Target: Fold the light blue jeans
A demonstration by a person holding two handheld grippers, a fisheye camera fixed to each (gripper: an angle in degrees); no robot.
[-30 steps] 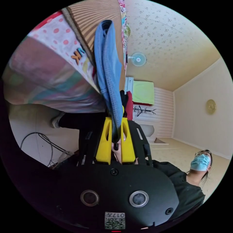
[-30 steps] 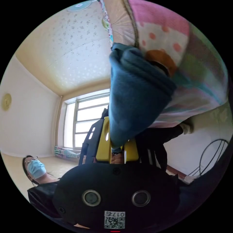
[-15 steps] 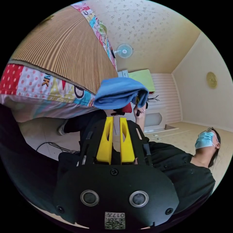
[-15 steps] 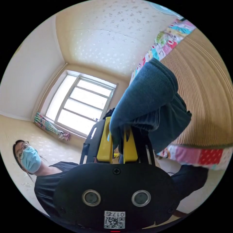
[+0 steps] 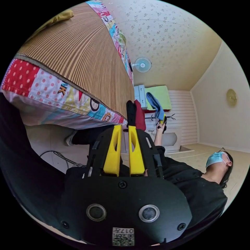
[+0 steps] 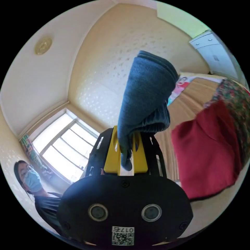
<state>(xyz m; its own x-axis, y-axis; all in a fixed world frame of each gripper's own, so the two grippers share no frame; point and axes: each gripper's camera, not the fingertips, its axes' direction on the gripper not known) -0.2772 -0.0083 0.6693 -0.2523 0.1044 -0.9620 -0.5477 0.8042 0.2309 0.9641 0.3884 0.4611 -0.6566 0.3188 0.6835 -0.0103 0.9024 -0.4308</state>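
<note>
Left gripper view. My left gripper (image 5: 122,127) points past the edge of a striped mat (image 5: 78,60) bordered by one patchwork quilt (image 5: 60,91); its two yellow jaws stand close together with only a narrow gap and nothing between them, released from any cloth. Beyond the jaw tips lies one stack of folded garments, a black piece (image 5: 130,112) beside a red piece (image 5: 139,114). Further right my right arm (image 5: 158,135) is raised and extended away from my body, and its hand carries the right gripper (image 5: 163,120), from which the light blue jeans (image 5: 155,104) rise as one folded bundle, well apart from my left gripper. One wall fan (image 5: 142,64) and one round wall ornament (image 5: 231,97) are mounted in the room. My torso in a black top (image 5: 198,187) occupies the lower right.

Right gripper view. One window (image 6: 65,145) appears at the left, with the same ornament (image 6: 43,45) above it. At centre, both yellow jaws of my right gripper (image 6: 125,145) are clenched on the lower edge of the jeans (image 6: 145,91), whose folded mass stands up from the jaws. At right the red garment (image 6: 208,153) lies close, with one white cabinet (image 6: 216,53) above it.
</note>
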